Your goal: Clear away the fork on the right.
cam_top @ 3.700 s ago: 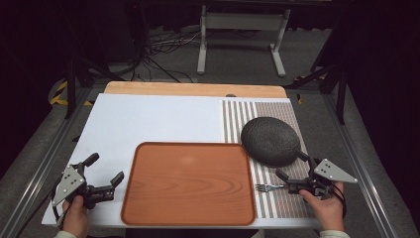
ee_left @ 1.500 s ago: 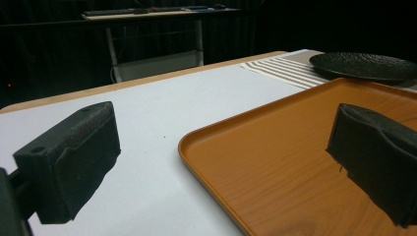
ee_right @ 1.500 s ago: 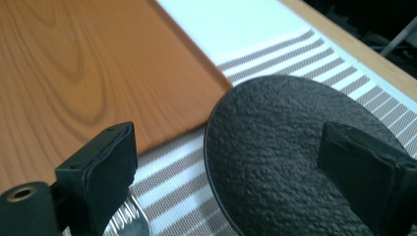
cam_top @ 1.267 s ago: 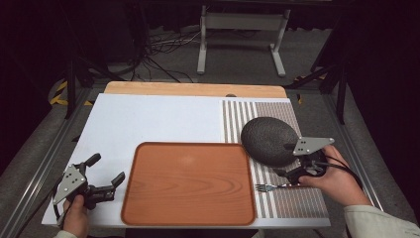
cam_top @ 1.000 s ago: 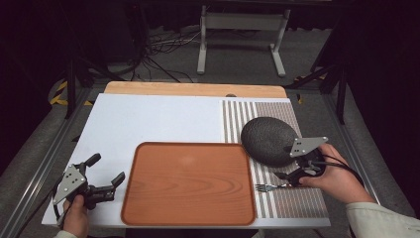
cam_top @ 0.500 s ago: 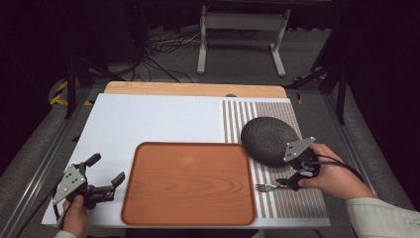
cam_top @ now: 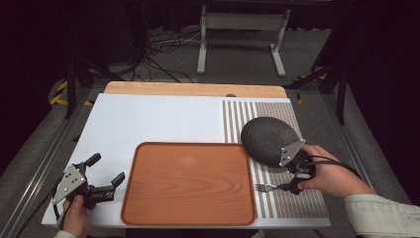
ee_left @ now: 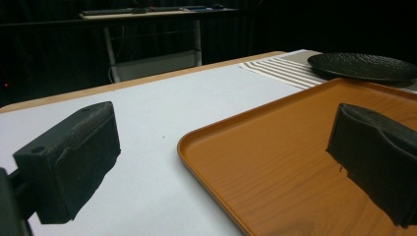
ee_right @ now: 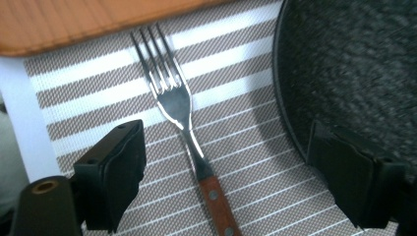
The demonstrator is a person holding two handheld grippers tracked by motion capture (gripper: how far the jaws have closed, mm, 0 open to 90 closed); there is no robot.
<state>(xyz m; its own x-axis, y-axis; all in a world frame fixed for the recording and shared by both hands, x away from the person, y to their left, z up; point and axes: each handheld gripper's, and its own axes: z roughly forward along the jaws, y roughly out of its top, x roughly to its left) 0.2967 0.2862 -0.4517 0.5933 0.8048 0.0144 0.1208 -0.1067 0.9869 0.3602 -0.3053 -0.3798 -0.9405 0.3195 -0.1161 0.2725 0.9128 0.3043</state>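
1. On the table (cam_top: 148, 119), a white board covered most of the top, with a bare wooden strip along the far edge at 12 o'clock.
2. At centre, toward 6 o'clock: one orange wood-grain tray (cam_top: 188, 181), flat, nothing on it. In the left gripper view its raised rim (ee_left: 211, 135) ran between the two jaws.
3. From 1 to 5 o'clock: one striped placemat (cam_top: 292, 198), brown and white, touching the tray's right edge.
4. At 3 o'clock on the placemat: one dark, rough-textured plate (cam_top: 267, 139), its rim partly under the right gripper's grey plate.
5. At 5 o'clock on the placemat: one fork (cam_top: 267, 187), metal head with a riveted wooden handle (ee_right: 219, 209), tines pointing at the tray, lying just beside the plate and apart from it.
6. At 4 o'clock: right gripper (cam_top: 296, 182), held in a hand (cam_top: 332, 176) with a pale sleeve. Its jaws stood spread, one on each side of the fork's neck (ee_right: 196, 147), neither touching it; the far jaw sat over the plate's rim (ee_right: 290, 132).
7. At 7 o'clock: left gripper (cam_top: 104, 173), held in a hand (cam_top: 75, 218) near the table's front corner. Jaws spread wide, gripping nothing, one over the white board and one over the tray.
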